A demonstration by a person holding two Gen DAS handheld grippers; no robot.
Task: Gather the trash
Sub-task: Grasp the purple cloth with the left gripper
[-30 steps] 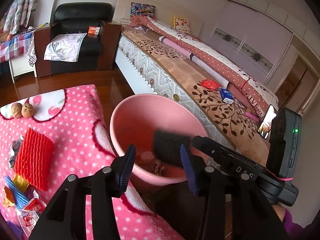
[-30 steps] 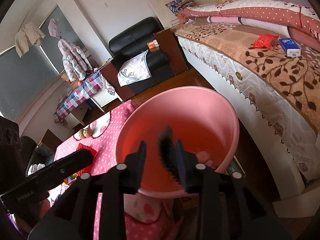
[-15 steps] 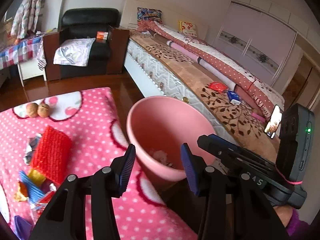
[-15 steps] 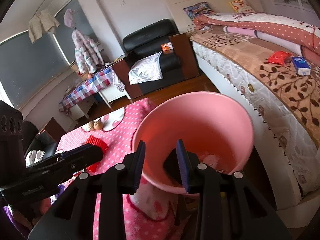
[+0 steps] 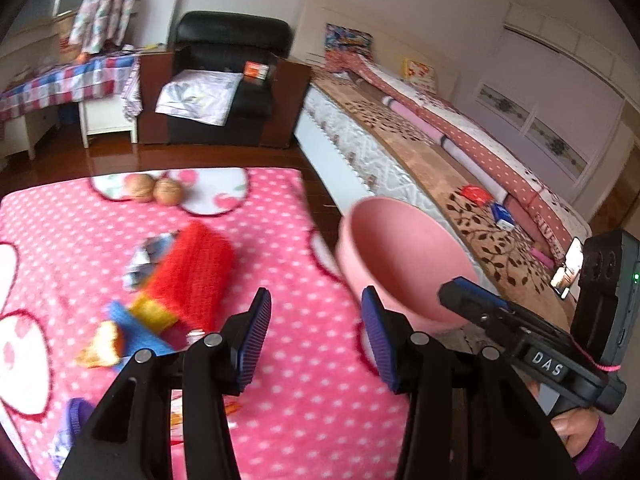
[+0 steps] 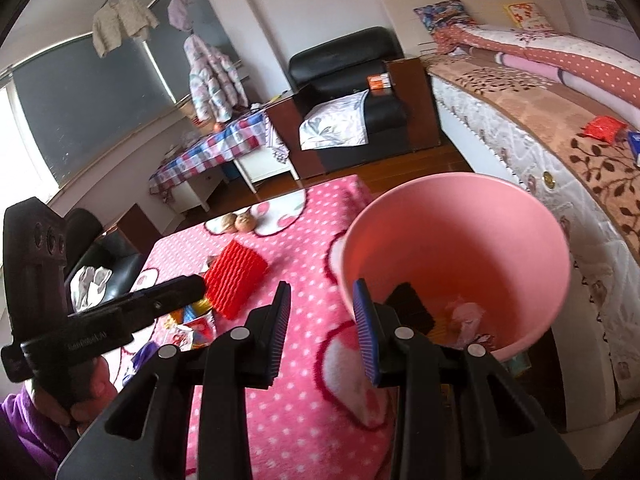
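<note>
Pink bucket at 3 o'clock off the table holds a black block and some scraps, so the job looks part done. Red sponge and wrappers remain at 10 o'clock. Left hand-held gripper and right hand-held gripper both gape, empty. Wrappers blurred, partly hidden behind the fingers.

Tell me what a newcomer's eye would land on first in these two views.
Probably the pink bucket, standing between the table's edge and the bed, with a black piece and other scraps already in its bottom. Next, the red ribbed pad on the pink polka-dot tablecloth, with bright wrappers beside it. Two walnuts sit at the far end.
</note>
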